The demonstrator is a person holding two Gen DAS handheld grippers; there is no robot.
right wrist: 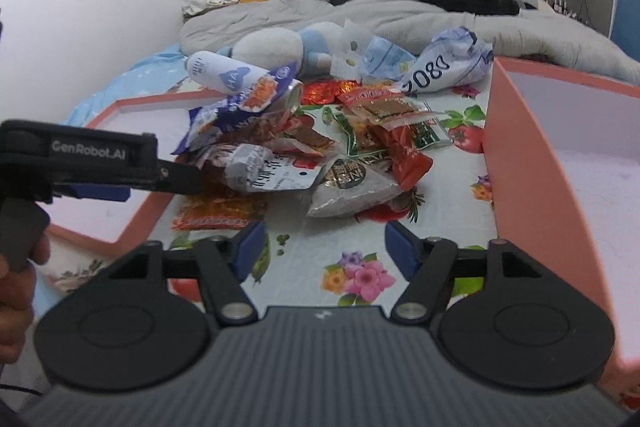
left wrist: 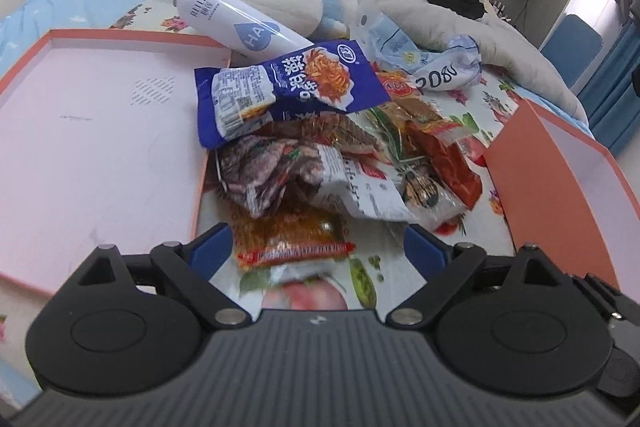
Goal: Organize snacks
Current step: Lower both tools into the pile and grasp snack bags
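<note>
Gaping empty, both tongs [left wrist: 318, 243] [right wrist: 325, 247] face snack packets [left wrist: 320, 155]; lower packets half-buried.

Snack pile [right wrist: 304, 155] fills the middle, pink boxes [right wrist: 532, 163] wall both sides, bare floral cloth [right wrist: 352, 251] nearest

Two shallow pink boxes sit on the bed — one box [left wrist: 92, 131] at nine o'clock of the snack heap, the other box [right wrist: 560, 163] at three o'clock. One white bottle [left wrist: 236, 23] lies at twelve o'clock. One blue packet [left wrist: 288, 83] tops the heap; under it roughly seven or eight more packets overlap — no firm count. One soft toy [left wrist: 280, 1], one grey blanket [right wrist: 400, 19], two claws.
</note>
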